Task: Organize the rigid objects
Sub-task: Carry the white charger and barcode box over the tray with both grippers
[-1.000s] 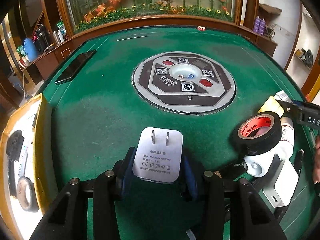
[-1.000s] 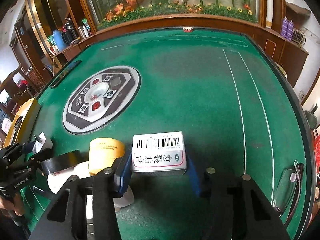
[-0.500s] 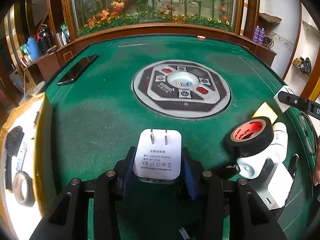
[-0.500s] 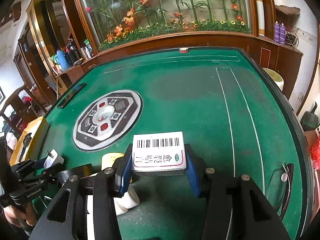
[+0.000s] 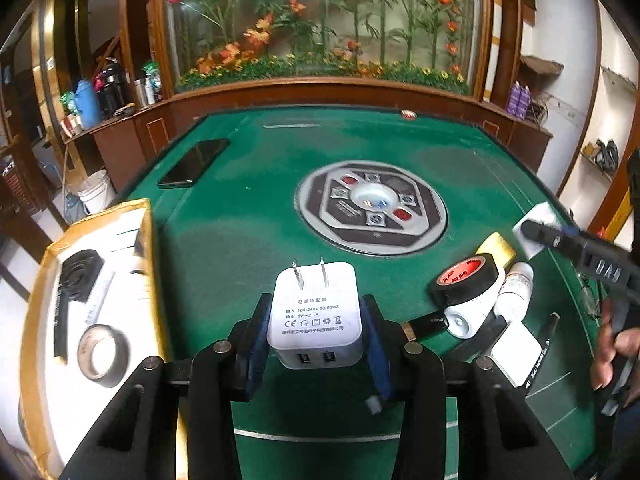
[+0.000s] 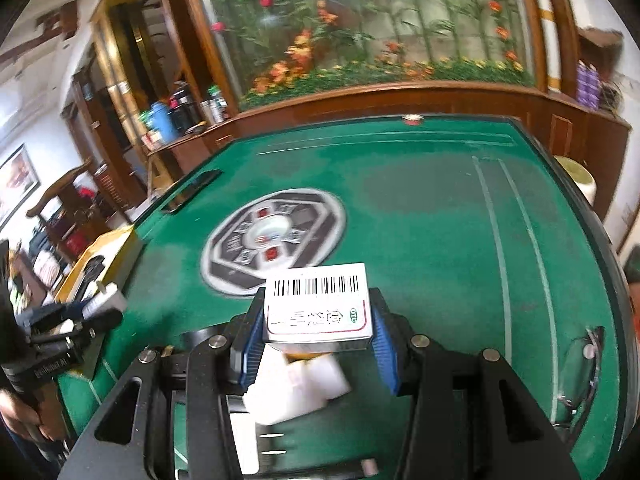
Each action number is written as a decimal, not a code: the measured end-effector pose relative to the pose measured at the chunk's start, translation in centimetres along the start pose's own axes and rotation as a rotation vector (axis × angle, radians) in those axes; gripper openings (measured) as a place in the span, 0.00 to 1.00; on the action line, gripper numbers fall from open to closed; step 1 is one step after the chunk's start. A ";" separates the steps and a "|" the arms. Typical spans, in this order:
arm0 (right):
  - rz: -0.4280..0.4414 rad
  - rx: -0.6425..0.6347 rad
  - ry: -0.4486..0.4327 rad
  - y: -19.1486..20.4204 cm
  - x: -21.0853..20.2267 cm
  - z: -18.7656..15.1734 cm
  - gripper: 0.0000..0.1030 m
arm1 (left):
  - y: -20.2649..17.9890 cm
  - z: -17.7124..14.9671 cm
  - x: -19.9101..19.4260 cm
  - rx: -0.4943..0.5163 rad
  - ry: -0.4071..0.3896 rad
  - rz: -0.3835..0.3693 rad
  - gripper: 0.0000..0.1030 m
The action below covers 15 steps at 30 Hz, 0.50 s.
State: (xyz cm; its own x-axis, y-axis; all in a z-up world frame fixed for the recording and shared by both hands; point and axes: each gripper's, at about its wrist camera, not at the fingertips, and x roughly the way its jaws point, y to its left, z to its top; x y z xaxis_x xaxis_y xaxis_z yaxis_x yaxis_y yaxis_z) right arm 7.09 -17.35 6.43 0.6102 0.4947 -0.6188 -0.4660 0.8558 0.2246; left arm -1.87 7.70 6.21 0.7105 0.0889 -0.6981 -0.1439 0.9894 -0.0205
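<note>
My left gripper (image 5: pixel 316 320) is shut on a white USB power adapter (image 5: pixel 316 312), prongs pointing forward, held above the green table (image 5: pixel 240 232). A yellow-rimmed box (image 5: pixel 92 308) lies left of it, holding a tape roll (image 5: pixel 103 354) and a black item (image 5: pixel 78 278). My right gripper (image 6: pixel 318 320) is shut on a small white barcode box (image 6: pixel 318 306), raised above white objects (image 6: pixel 296 388) on the table. The left gripper with the adapter also shows in the right wrist view (image 6: pixel 76 322), near the yellow box (image 6: pixel 104 260).
A pile sits right of my left gripper: black tape roll with red core (image 5: pixel 466 280), white bottle (image 5: pixel 516 288), yellow block (image 5: pixel 496 248), white charger (image 5: pixel 516 354), pen (image 5: pixel 540 352). A black phone (image 5: pixel 194 162) lies far left. The round control panel (image 5: pixel 372 212) is at the table's middle.
Both grippers have risen, each still holding its item. The left has shifted toward the yellow box. The right has lifted the barcode box higher and swung left.
</note>
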 end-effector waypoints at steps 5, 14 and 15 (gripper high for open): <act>0.062 -0.036 0.016 2.9 0.6 -0.4 0.44 | 3.2 -0.5 -2.2 -0.064 -0.035 0.030 0.44; 0.233 -0.136 0.016 12.9 0.2 -0.6 0.45 | 10.2 -2.0 -4.6 -0.189 -0.064 0.112 0.44; 0.252 -0.173 0.024 14.6 0.2 -0.7 0.45 | 11.1 -2.4 -4.8 -0.206 -0.063 0.123 0.44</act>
State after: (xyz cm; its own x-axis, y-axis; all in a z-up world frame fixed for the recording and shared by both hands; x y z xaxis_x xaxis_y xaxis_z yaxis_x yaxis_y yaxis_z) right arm -0.04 -4.82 9.04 0.4472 0.6828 -0.5778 -0.7044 0.6669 0.2429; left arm -8.52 18.03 7.66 0.7193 0.2204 -0.6588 -0.3650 0.9268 -0.0884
